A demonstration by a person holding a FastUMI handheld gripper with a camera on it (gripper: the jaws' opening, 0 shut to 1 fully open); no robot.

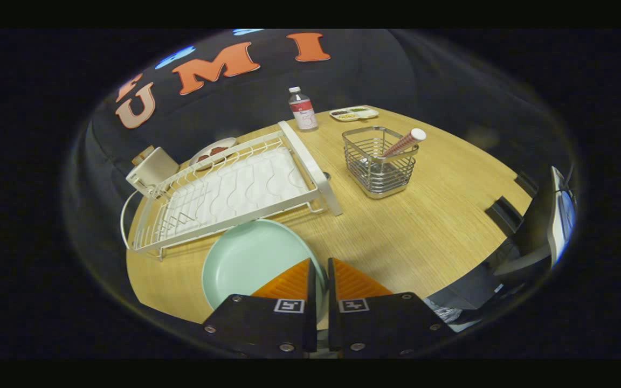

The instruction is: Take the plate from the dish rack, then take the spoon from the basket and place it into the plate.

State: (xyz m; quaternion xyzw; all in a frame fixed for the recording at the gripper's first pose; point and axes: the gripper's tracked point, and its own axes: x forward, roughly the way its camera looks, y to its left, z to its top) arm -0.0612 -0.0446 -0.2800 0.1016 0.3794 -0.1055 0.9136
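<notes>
The tongs point(321, 269) were clamped on the rim of a pale green plate point(251, 264), the two fingers nearly together with only the plate's edge between them. The plate was out of the white dish rack point(235, 188), which stood just beyond it on the wooden worktop point(423, 226), and whether it was resting on the worktop or held just above it could not be told.

The step in hand appeared to be setting the plate down flat. Done well, that would mean lowering it level until its base sat fully on the worktop, clear of the rack's near rail, before easing the grip, so the plate would not tip or skid. A spot short of the wire basket point(379, 161) would keep the next reach simple.

That basket stood farther ahead of the tongs and off to their right, well apart from the plate. Leaning out of it was the spoon point(405, 143), its handle striped and its pale end uppermost; the bowl end was hidden inside the wires.

Beyond the rack and basket stood a small bottle point(302, 109) and a shallow dish point(353, 113) of food.
</notes>
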